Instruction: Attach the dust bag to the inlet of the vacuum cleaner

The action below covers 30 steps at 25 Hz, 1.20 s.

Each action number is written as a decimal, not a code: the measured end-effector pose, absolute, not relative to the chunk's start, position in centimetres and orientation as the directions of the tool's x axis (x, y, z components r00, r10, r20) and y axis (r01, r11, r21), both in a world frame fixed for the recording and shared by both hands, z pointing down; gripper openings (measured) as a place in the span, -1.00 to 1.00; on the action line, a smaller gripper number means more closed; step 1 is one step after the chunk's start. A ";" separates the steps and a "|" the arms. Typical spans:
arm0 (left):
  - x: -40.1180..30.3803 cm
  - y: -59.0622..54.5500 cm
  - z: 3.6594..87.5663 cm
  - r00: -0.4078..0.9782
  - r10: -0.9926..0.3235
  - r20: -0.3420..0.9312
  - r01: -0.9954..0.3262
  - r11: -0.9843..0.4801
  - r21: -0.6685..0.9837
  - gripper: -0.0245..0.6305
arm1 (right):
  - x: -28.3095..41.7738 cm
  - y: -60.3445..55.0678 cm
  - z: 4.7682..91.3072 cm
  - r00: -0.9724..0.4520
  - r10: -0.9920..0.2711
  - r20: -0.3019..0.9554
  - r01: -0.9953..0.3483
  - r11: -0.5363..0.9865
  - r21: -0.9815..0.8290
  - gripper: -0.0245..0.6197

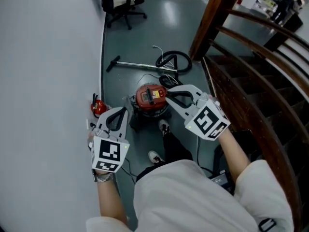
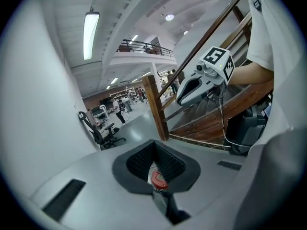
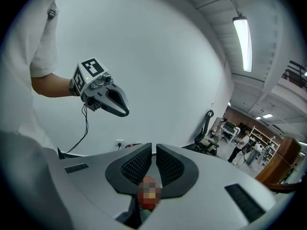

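Grey-green floor (image 1: 145, 33) runs between a white wall (image 1: 43, 57) on the left and a wooden staircase (image 1: 251, 81) on the right. The vacuum cleaner (image 1: 150, 96) stands upright on the floor just beyond the person's shoe (image 1: 164, 126). Its red lid faces up, and the dark drum below it is mostly hidden. I cannot pick out the dust bag or the inlet in any view.

Behind the vacuum cleaner lies the metal wand (image 1: 140, 65). Its long axis runs left to right across the head view, with the angled end toward the wall and the other end by the coiled black hose (image 1: 174, 61). An office chair (image 1: 120, 4) stands farther back, and a small red object (image 1: 98, 108) sits against the wall.

Both claws hang in the air above the vacuum cleaner, angled downward. The left claw (image 1: 124, 110) is clenched with its ribbed pads meeting at the tips and nothing between them. The red lid shows through the gap behind the tips. The right claw (image 1: 168, 89) is clenched too, with only a thin slit between its pads, and grasps nothing.
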<state>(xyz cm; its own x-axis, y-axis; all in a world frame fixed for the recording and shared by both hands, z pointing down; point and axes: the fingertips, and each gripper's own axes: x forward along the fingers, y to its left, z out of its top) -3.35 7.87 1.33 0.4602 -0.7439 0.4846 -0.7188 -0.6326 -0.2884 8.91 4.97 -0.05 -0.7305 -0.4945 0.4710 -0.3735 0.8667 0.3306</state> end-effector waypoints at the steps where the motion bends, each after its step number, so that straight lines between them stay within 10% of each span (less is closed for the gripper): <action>1: -3.0 8.0 0.2 0.466 -0.749 0.471 -0.710 -0.634 -0.305 -0.92 | 9.1 5.3 -0.9 -0.730 -0.500 0.465 -0.372 0.863 0.343 -0.77; 30: 0.0 10.8 -8.4 0.475 -0.788 0.392 -0.598 -0.615 -0.514 -0.92 | 11.1 9.3 -8.3 -0.683 -0.600 0.416 -0.377 0.778 0.504 -0.83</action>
